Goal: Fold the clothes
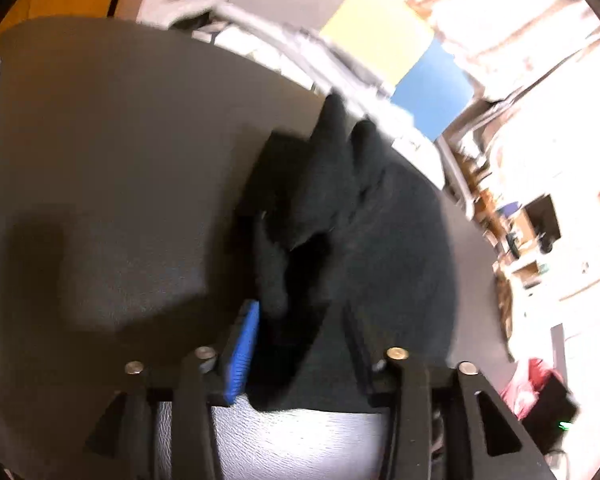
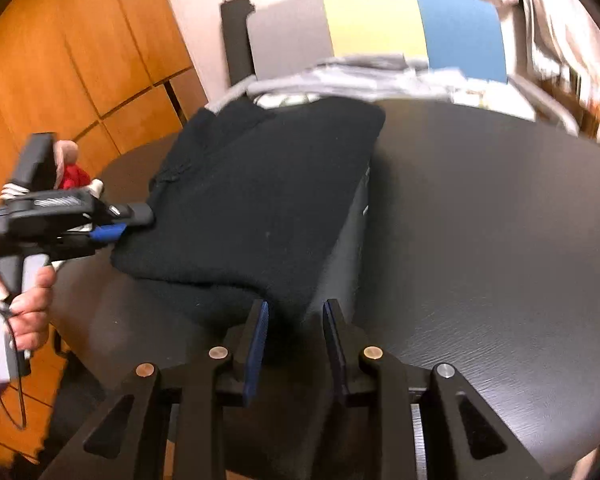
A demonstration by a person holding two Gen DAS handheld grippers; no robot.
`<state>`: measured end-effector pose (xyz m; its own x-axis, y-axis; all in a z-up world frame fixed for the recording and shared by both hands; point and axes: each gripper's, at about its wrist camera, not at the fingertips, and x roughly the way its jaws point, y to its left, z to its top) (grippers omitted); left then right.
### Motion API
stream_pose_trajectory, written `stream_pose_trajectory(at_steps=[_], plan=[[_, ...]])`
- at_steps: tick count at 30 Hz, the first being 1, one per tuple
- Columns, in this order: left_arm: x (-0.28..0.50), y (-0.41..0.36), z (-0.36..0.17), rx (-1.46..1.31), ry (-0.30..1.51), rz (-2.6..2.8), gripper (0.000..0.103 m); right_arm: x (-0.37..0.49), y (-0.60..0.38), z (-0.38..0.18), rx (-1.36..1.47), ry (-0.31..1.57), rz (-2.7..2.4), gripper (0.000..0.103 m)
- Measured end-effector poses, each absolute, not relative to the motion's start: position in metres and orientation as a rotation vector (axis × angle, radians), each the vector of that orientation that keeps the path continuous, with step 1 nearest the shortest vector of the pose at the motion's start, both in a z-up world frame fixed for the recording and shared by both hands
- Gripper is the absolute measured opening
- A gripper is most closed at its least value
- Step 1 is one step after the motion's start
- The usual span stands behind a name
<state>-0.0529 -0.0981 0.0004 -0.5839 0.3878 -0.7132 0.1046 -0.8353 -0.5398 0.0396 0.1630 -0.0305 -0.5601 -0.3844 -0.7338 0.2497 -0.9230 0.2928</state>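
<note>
1. The left gripper (image 1: 300, 320) has its jaws parted wide; black fabric of the garment (image 1: 340, 216) fills the gap and lies against the blue-padded finger (image 1: 242, 350), but the blur makes it impossible to tell whether the cloth is pinched.
2. The right gripper (image 2: 296, 320) is about half open, its two blue-lined fingers straddling the near corner of the black garment (image 2: 260, 200) without clamping it.
3. The garment lies folded into a rough rectangle on the dark round surface (image 2: 480, 240), towards the edge nearest the wooden cabinets (image 2: 60, 60).
4. The right wrist view alone shows the garment's whole outline, and the left gripper (image 2: 136, 216) from outside, meeting the garment's edge on the cabinet side, with a hand (image 2: 24, 304) around its handle.
5. The left wrist view alone shows the cloth close up, bunched into two raised peaks beyond the fingers, and a red object (image 1: 528, 388) well apart from the garment, off the surface.
6. Both views show grey, yellow and blue panels (image 2: 376, 20) beyond the garment.
</note>
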Motion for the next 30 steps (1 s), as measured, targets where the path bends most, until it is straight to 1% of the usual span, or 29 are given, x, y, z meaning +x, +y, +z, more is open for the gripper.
stream_pose_trajectory(at_steps=[1,2,4,5,6,7,10,12,14,15,16,21,22,23,24,28,30], plan=[[-0.049,-0.095,0.006,-1.316,-0.79,2.558,0.075,0.036,0.162,-0.035,1.239,-0.274,-2.467,0.028],[-0.048,-0.091,0.008,-1.31,-0.757,2.571,0.078,0.035,0.162,-0.039,1.254,-0.313,-2.463,0.028],[-0.043,-0.077,0.005,-1.343,-0.659,2.559,0.078,0.034,0.157,-0.039,1.229,-0.3,-2.484,0.027],[-0.044,-0.068,0.003,-1.347,-0.611,2.556,0.078,0.034,0.154,-0.038,1.213,-0.288,-2.496,0.016],[-0.044,-0.058,0.002,-1.344,-0.542,2.571,0.078,0.034,0.152,-0.037,1.198,-0.277,-2.507,0.012],[-0.044,-0.048,0.002,-1.335,-0.452,2.603,0.078,0.034,0.152,-0.036,1.194,-0.266,-2.518,0.01],[-0.043,-0.02,-0.009,-1.316,-0.174,2.654,0.078,0.035,0.156,-0.034,1.19,-0.235,-2.552,0.009],[-0.042,-0.015,-0.015,-1.3,-0.039,2.651,0.078,0.035,0.159,-0.033,1.187,-0.213,-2.574,0.009],[-0.04,-0.015,-0.02,-1.279,0.068,2.639,0.061,0.035,0.162,-0.031,1.183,-0.192,-2.595,0.008],[-0.04,-0.017,-0.019,-1.271,0.084,2.631,0.039,0.036,0.163,-0.031,1.182,-0.181,-2.606,0.008],[-0.042,-0.02,-0.014,-1.278,0.054,2.624,0.011,0.036,0.164,-0.03,1.18,-0.17,-2.617,0.008],[-0.039,-0.055,0.008,-1.274,-0.279,2.546,0.01,0.037,0.171,-0.026,1.17,-0.115,-2.671,0.009],[-0.04,-0.064,0.014,-1.26,-0.335,2.537,0.01,0.037,0.173,-0.026,1.168,-0.103,-2.681,0.011],[-0.041,-0.072,0.018,-1.254,-0.373,2.529,0.01,0.037,0.17,-0.026,1.16,-0.079,-2.684,0.023],[-0.04,-0.078,0.019,-1.259,-0.388,2.523,0.01,0.038,0.166,-0.025,1.149,-0.051,-2.686,0.028],[-0.038,-0.077,0.003,-1.34,-0.371,2.507,0.01,0.039,0.153,-0.025,1.106,0.059,-2.687,0.028],[-0.039,-0.075,-0.009,-1.369,-0.409,2.488,0.01,0.039,0.146,-0.024,1.084,0.113,-2.687,0.028]])
